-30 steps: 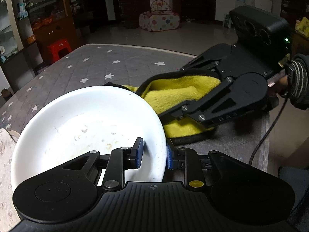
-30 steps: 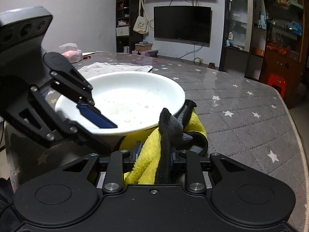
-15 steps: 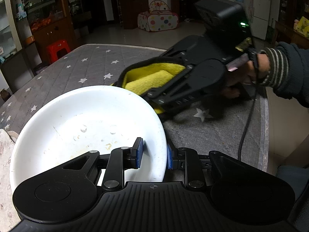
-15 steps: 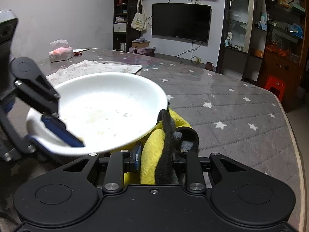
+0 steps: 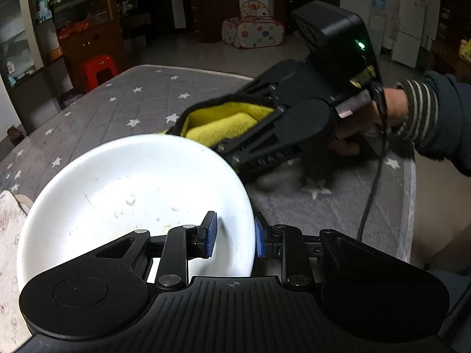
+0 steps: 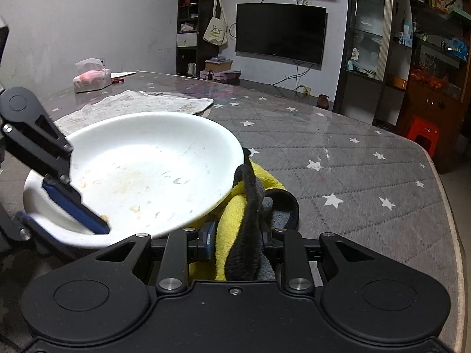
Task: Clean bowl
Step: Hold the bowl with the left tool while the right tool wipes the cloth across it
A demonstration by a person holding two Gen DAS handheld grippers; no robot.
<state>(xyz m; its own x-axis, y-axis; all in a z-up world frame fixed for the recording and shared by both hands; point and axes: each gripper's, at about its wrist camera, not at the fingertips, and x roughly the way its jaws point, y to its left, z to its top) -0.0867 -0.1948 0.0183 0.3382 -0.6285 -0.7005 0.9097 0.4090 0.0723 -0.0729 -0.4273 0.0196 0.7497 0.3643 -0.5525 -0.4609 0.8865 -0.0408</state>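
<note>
A grey quilted table cover with white stars [image 6: 338, 158] lies under everything, and on it the wide, shallow white ceramic bowl [image 6: 153, 158] is held by its near rim. A pale patterned mat [image 6: 132, 106] is seen just beyond the bowl, and a wrapped tissue pack [image 6: 91, 75] lies well beyond it. Beside the bowl, on the side away from the left gripper, the yellow microfibre cloth with a dark border [image 6: 235, 220] is bunched, part of it tucked under the bowl's rim.

The left gripper [image 5: 234, 234] is clamped on the bowl's rim, one blue pad inside the bowl and one outside. The right gripper [image 6: 237, 242] is clenched on the cloth, a thick fold being squeezed between its jaws.

The step in hand appears to be carrying the cloth up over the rim and into the bowl. It would be done well if the cloth were lifted clear of the rim first, then pressed flat onto the dried brownish smears [image 6: 132, 176] on the bowl's floor, while the rim is kept firmly pinched so the bowl cannot tip or slide.
</note>
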